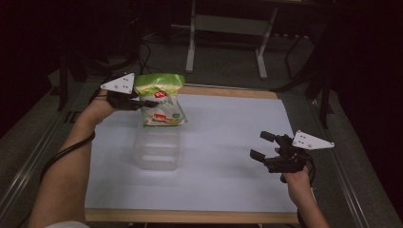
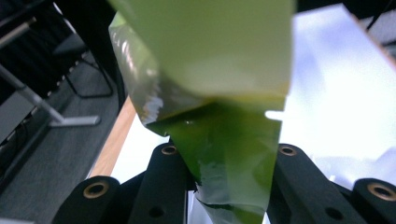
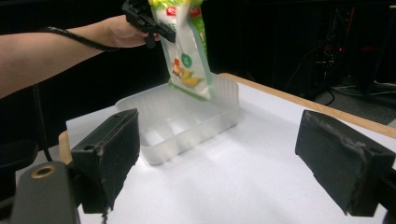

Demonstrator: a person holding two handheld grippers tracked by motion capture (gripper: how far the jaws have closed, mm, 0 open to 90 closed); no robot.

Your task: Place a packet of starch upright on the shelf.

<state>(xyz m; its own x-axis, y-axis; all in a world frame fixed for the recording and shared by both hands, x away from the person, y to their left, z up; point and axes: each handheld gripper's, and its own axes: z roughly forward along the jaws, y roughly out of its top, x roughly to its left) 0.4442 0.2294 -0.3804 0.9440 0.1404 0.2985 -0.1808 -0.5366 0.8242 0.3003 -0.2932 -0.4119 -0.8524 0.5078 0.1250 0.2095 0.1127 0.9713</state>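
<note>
Green snack bag [image 1: 161, 97] hangs pinched at its top in the left claw [image 1: 142, 103], bottom over the far end of the clear tray [image 1: 158, 145] near the table's far left corner. Right claw [image 1: 263, 145] wide, empty. Risk: slick film slips; bag catches the rim and tips outside.

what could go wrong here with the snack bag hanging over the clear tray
1. The left gripper pinches the green snack bag only at its top edge, so the bag could swing or slip out.
2. The bag's lower end hangs by the far wall of the clear plastic tray; it may catch the rim or land half outside.
3. The right gripper, jaws open, is away from the tray, so a nudge could slide it.
</note>
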